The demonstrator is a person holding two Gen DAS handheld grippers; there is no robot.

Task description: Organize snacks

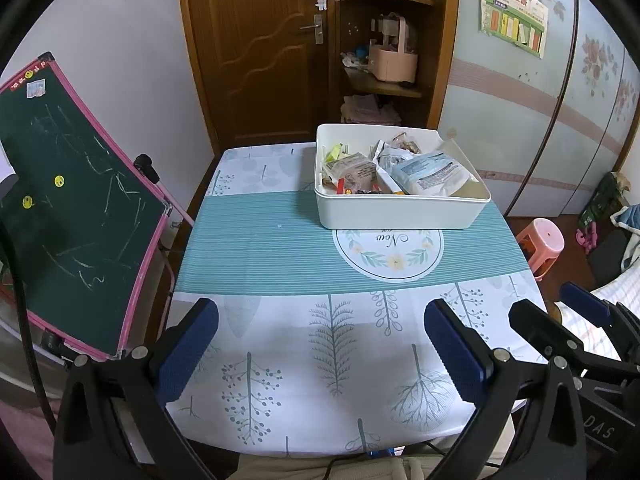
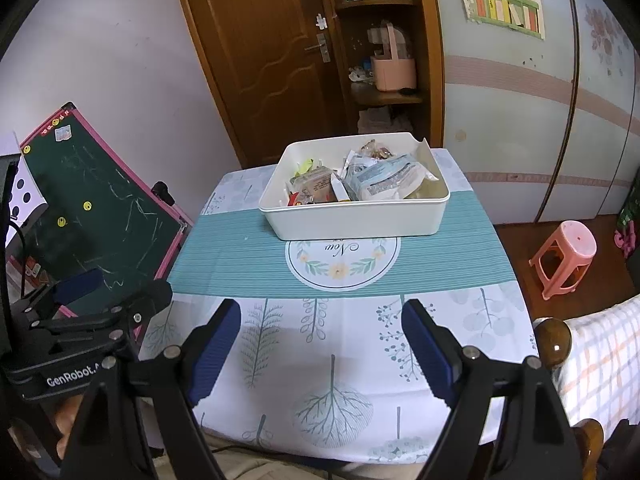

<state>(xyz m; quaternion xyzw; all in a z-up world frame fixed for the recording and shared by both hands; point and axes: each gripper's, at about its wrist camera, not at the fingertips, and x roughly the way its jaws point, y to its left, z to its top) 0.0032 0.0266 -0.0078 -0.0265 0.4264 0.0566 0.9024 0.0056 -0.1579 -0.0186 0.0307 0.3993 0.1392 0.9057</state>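
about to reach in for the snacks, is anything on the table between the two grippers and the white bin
Nothing visible. Between the open left gripper, the open right gripper and the white rectangular plastic bin of wrapped snacks lies only bare patterned tablecloth. Neither gripper holds anything.

White bin (image 2: pixel 356 222), teal-striped tree-print tablecloth (image 2: pixel 240 256).

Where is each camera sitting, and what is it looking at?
Left wrist: sits on the left gripper, jaws open, looking down across the table at the snack bin; the right gripper shows at its right edge.
Right wrist: sits on the right gripper, jaws open, facing the same way; the left gripper shows at its left edge.
Shared: table, bin, chalkboard, door.
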